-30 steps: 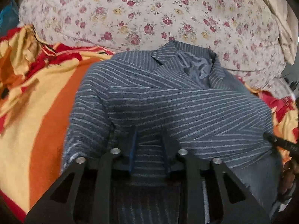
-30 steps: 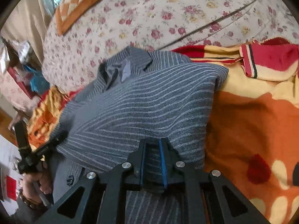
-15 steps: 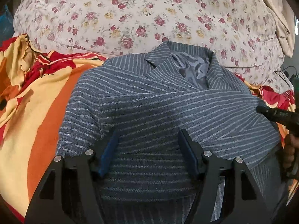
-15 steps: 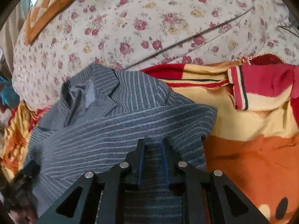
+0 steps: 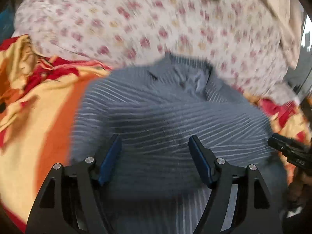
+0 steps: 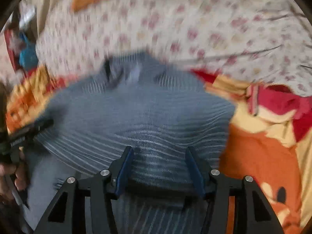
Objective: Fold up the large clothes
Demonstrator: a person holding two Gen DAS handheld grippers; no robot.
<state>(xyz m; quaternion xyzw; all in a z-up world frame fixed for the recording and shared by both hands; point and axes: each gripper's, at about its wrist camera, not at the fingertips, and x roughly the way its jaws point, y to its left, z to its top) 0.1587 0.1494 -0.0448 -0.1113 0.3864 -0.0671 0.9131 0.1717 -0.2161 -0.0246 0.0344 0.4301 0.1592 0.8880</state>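
Note:
A grey-blue striped jacket (image 5: pixel 159 117) lies folded on the orange and yellow blanket, collar toward the floral pillow. My left gripper (image 5: pixel 155 142) hangs just above the folded cloth with its jaws opening wide, blue pads clear of the fabric. In the right wrist view the same jacket (image 6: pixel 136 113) fills the middle. My right gripper (image 6: pixel 159 154) is over its near edge, jaws opening, and the cloth lies loose between and under the pads. The right gripper's tip (image 5: pixel 288 148) shows at the right edge of the left view; the left gripper's tip (image 6: pixel 29 130) shows at the left of the right view.
A large floral pillow (image 5: pixel 156 23) rises behind the jacket. The orange, yellow and red blanket (image 5: pixel 44 105) spreads to both sides, bunched red at the far right (image 6: pixel 278 99). A person's hand (image 6: pixel 9 177) holds the left tool. Both views are motion-blurred.
Both grippers were shut on the jacket's folded edge; both have let go and opened, the left first, the right only now. Both have lifted slightly off the cloth.

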